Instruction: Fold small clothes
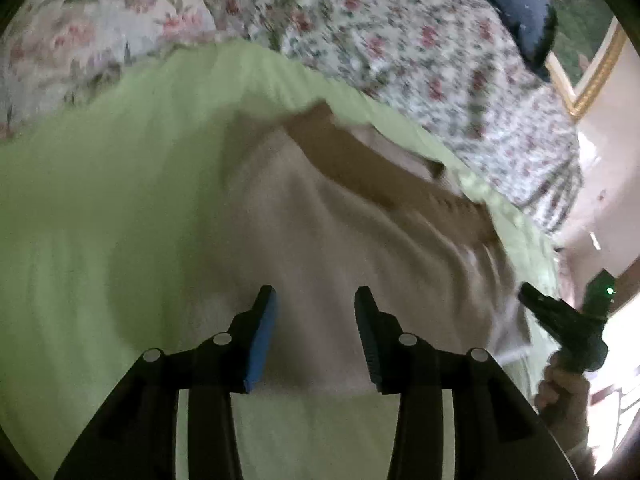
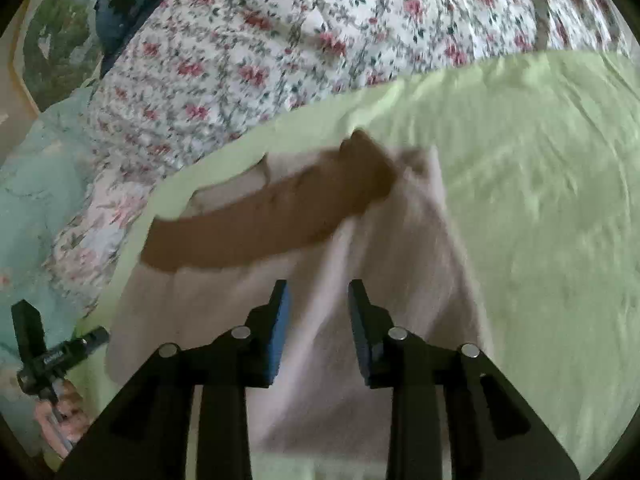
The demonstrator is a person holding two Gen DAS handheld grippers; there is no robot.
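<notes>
Across the middle of both frames a pale green sheet (image 2: 540, 200) covers the bed, a floral quilt (image 2: 280, 40) bunched along its upper edge. Centred on it lies a pale pink garment (image 1: 320, 240) with a brown band (image 2: 248, 224). Left gripper (image 1: 316, 300) and right gripper (image 2: 318, 292) hang over it, jaws parted, pinching nothing.

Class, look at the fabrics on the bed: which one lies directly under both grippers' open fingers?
The pale pink garment with the brown waistband. It lies on the green sheet, while the floral quilt lies farther back.
</notes>
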